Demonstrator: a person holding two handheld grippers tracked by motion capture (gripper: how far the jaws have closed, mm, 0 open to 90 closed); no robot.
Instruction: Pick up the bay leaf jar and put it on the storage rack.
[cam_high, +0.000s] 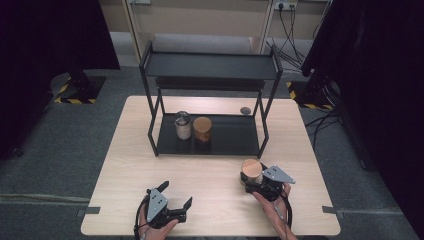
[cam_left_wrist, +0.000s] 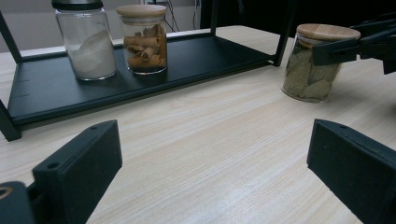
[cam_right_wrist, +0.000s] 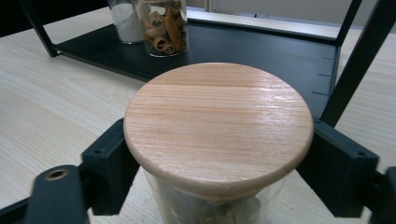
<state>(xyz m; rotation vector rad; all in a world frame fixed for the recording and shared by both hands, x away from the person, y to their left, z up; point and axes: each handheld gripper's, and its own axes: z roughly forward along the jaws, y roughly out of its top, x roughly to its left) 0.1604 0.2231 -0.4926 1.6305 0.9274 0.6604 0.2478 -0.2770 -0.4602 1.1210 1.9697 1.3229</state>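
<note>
Gripping the wooden-lidded jar of bay leaves (cam_high: 251, 171) on the table (cam_high: 200, 170), right hand-held gripper (cam_high: 256, 184) is clamped; left hand-held gripper (cam_high: 176, 196) spread, empty; cinnamon jar (cam_high: 202, 128), white-powder jar (cam_high: 183, 125) on rack shelf (cam_high: 230, 135).

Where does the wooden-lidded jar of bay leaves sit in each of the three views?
High view: bay-leaf jar right of centre, on the table in front of the rack, in the right claw.
Left gripper view: upper right.
Right gripper view: centre foreground, its lid between the jaws.
Shared landmark: cinnamon jar on the rack's lower shelf.
</note>
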